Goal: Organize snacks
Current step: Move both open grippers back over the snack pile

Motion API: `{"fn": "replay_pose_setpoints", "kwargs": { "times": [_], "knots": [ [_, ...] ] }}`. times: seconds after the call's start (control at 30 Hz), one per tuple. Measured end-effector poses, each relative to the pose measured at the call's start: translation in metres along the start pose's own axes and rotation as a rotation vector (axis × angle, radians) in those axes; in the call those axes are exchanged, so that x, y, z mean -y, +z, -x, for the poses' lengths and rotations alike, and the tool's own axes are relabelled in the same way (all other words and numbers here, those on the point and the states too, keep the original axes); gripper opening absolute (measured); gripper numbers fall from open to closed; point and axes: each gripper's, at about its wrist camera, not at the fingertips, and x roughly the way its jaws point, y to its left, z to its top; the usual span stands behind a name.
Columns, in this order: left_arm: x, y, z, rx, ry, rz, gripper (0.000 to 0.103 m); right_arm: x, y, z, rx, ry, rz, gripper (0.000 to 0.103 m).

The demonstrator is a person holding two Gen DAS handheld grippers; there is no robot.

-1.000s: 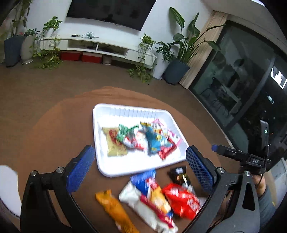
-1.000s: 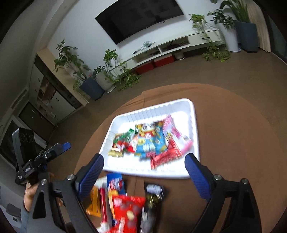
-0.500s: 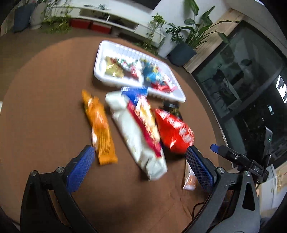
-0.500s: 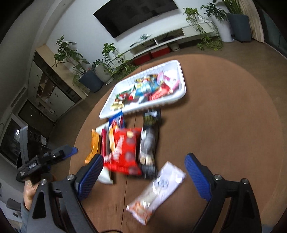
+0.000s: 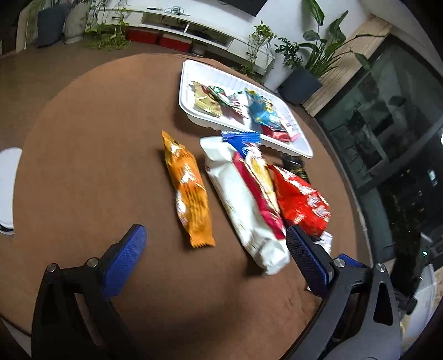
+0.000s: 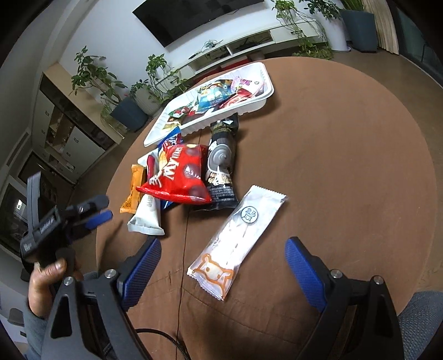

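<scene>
A white tray (image 5: 191,74) (image 6: 264,95) with several small snack packs sits at the far side of the round brown table. In front of it lie an orange packet (image 5: 189,191), a long white packet (image 5: 243,210), a red bag (image 6: 180,174) (image 5: 300,199) and a black packet (image 6: 223,166). A white wrapper with an orange bear (image 6: 238,241) lies nearest my right gripper (image 6: 223,263), just beyond its open, empty fingers. My left gripper (image 5: 216,257) is open and empty, just short of the orange packet's near end. That left gripper (image 6: 97,214) also shows in the right wrist view.
A person's hand (image 6: 45,279) holds the left tool at the table's left edge. A white object (image 5: 8,182) lies at the table's left rim. Beyond the table are potted plants (image 6: 130,110), a low TV cabinet (image 5: 193,25) and a glass door (image 5: 387,124).
Both grippers have pulled back and sunk toward the table. The tray now sits farther off, and the loose packets in front of it have come fully into view. Both stayed open.
</scene>
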Motion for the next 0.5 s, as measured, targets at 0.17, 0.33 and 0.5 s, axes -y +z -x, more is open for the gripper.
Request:
{"fn": "replay_pose_setpoints", "kwargs": {
  "times": [0.17, 0.33, 0.5],
  "knots": [
    [-0.002, 0.024, -0.025, -0.035, 0.067, -0.031, 0.097, -0.007, -0.003, -0.004, -0.011, -0.02, 0.028, 0.09],
    [-0.008, 0.044, -0.048, -0.082, 0.112, -0.058, 0.076, -0.013, -0.008, -0.008, -0.024, -0.038, 0.049, 0.088],
    [-0.007, 0.055, -0.065, -0.111, 0.153, -0.103, 0.074, -0.015, -0.01, -0.011, -0.025, -0.06, 0.064, 0.083]
  ]
}}
